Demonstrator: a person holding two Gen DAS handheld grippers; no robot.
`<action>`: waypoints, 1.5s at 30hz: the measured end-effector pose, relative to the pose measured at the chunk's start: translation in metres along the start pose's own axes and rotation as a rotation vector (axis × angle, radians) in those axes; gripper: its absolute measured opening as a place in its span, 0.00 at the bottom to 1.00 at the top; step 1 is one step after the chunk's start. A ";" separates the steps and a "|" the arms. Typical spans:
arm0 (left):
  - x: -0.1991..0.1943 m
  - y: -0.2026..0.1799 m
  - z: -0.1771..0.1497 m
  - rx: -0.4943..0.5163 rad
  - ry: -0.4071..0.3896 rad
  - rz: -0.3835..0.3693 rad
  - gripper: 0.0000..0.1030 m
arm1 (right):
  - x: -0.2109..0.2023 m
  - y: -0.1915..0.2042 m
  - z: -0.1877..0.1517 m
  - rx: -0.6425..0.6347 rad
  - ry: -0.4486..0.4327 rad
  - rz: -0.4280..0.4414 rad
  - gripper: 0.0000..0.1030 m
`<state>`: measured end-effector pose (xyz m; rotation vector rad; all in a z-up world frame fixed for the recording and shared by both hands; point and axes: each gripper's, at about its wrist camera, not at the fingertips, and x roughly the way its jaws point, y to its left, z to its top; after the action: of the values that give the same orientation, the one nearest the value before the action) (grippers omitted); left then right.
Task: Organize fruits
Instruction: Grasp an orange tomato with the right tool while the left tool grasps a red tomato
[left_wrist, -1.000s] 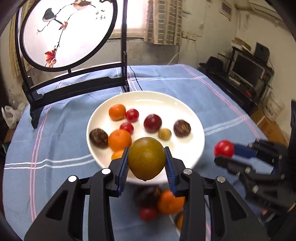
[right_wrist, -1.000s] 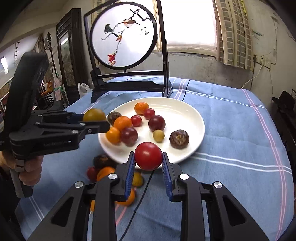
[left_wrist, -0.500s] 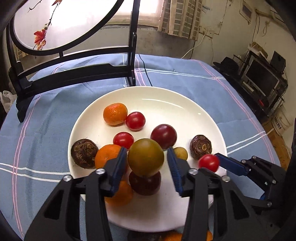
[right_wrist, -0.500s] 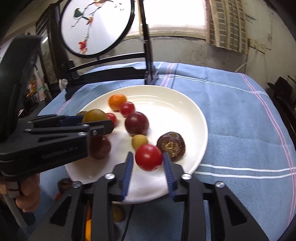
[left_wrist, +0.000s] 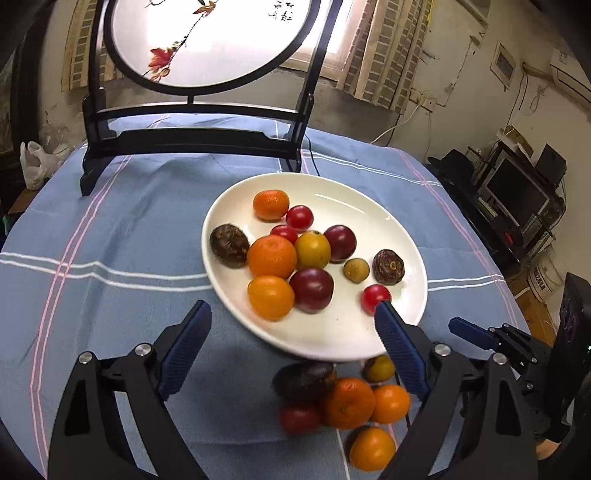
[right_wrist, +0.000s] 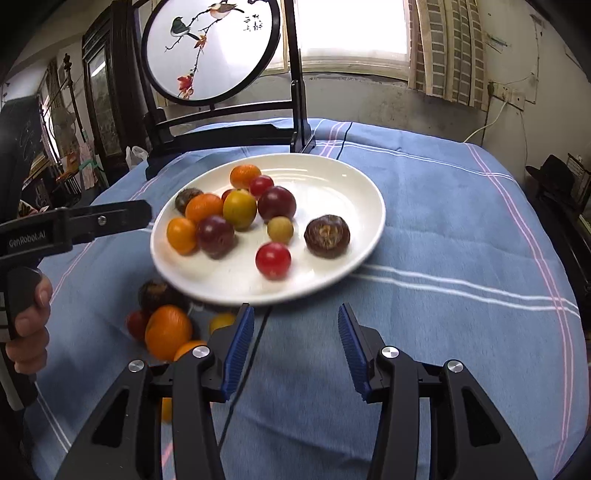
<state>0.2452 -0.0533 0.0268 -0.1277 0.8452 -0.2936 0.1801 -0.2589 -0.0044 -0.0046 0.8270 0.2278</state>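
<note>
Sunlight is coming through the window behind a round painted screen (right_wrist: 212, 48) that is standing at the far end of the bench. A blue cloth (right_wrist: 461, 240) with white and pink stripes is covering the bench. A white plate (right_wrist: 347, 184) is sitting in the middle of it, and fruit is lying all over the plate. On the plate, a yellow-green fruit (left_wrist: 312, 249) is resting in the middle, touching a big orange (left_wrist: 272, 256) at its 9 o'clock and a dark red plum (left_wrist: 340, 243) at its 3 o'clock. A small red tomato (right_wrist: 273, 260) is lying at the plate's 6 o'clock side, with a brown wrinkled fruit (right_wrist: 327, 236) near it at 2 o'clock.

More fruit is waiting on the cloth just off the plate's near edge: an orange (right_wrist: 167, 332), a dark fruit (right_wrist: 157, 293) and a few small ones.

The left gripper (left_wrist: 291, 341) is hanging over the near edge of the plate with its jaws spread wide and holding nothing. The right gripper (right_wrist: 295, 349) is hanging over the cloth just in front of the plate, jaws also spread apart and holding nothing.
</note>
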 end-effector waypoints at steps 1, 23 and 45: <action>-0.003 0.003 -0.005 -0.007 0.001 0.006 0.85 | -0.004 0.001 -0.005 -0.001 0.003 0.005 0.47; -0.005 0.034 -0.068 0.010 0.087 0.025 0.86 | 0.003 0.096 -0.056 -0.153 0.139 0.095 0.47; 0.022 -0.010 -0.084 0.192 0.139 0.085 0.64 | -0.029 0.038 -0.052 0.027 0.018 0.148 0.37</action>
<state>0.1936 -0.0691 -0.0421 0.1086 0.9530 -0.3047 0.1158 -0.2321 -0.0155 0.0799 0.8486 0.3569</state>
